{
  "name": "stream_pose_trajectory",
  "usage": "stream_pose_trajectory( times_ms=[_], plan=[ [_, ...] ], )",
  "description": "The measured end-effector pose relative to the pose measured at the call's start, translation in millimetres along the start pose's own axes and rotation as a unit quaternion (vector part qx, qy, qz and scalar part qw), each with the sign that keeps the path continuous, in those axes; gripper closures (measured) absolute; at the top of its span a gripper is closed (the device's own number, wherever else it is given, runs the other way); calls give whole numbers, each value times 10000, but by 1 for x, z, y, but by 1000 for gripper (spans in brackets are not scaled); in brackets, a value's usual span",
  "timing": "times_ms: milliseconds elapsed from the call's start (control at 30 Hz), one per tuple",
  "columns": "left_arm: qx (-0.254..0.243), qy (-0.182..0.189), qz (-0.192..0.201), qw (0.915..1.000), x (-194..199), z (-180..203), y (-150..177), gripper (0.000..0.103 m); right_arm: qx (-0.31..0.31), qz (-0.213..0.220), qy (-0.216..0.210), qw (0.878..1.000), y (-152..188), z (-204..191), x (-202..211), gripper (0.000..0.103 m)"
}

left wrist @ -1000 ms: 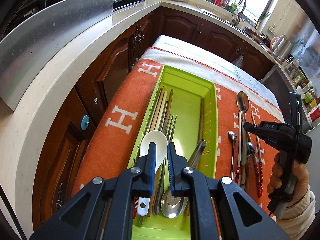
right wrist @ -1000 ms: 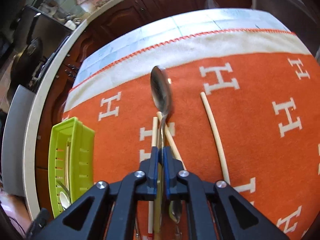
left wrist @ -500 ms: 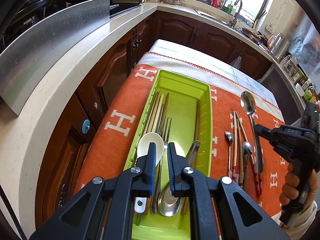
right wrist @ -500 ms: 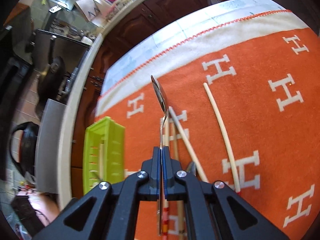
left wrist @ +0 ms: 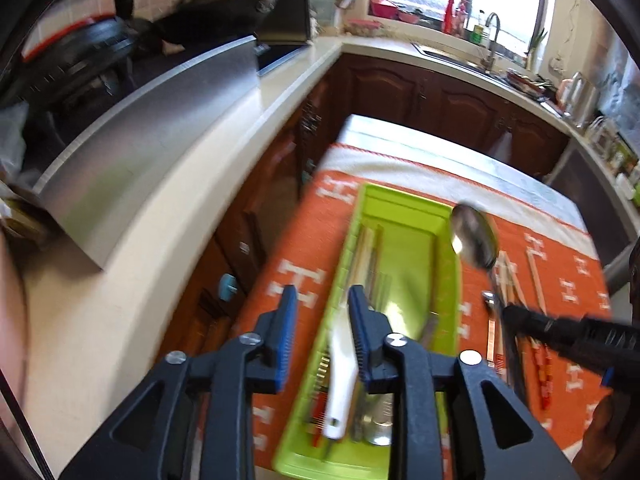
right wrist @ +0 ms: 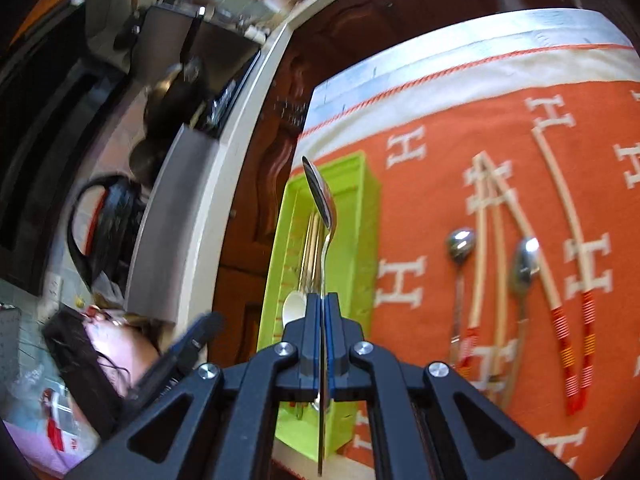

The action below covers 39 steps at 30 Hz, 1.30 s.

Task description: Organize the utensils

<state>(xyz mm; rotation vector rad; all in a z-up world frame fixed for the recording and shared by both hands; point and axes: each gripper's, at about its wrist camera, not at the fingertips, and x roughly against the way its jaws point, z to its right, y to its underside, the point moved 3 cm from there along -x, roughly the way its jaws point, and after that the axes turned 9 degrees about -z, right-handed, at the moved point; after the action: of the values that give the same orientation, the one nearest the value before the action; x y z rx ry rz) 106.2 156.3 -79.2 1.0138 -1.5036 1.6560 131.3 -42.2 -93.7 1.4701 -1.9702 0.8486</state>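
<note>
Our right claw is clamped tight on the thin handle of a shiny steel spoon, its oval bowl raised above the lime-green plastic tray; our left claw is opening, nothing between its ribbed blue pads, above the tray's near end, where a white ladle lies among metal cutlery; right of the tray, pale chopsticks and two small spoons rest on the woolly orange blanket.
</note>
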Motion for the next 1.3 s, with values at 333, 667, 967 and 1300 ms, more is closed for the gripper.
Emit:
stream_pose_trajectory(
  times_ms=[333, 667, 967, 1300],
  plan=[
    [30, -140, -35, 9999, -6, -10, 2, 48, 26, -814, 341, 9961, 22, -11, -54, 94],
    [-171, 108, -134, 9997, -6, 14, 7, 48, 701, -226, 576, 9956, 24, -13, -5, 93],
    [-696, 845, -146, 9939, 15, 69, 17, 38, 979, 523, 1265, 9857, 28, 19, 61, 93],
    [-1470, 1442, -456, 9775, 5, 155, 35, 37, 861, 1115, 1880, 9720, 30, 68, 117, 92]
  ],
)
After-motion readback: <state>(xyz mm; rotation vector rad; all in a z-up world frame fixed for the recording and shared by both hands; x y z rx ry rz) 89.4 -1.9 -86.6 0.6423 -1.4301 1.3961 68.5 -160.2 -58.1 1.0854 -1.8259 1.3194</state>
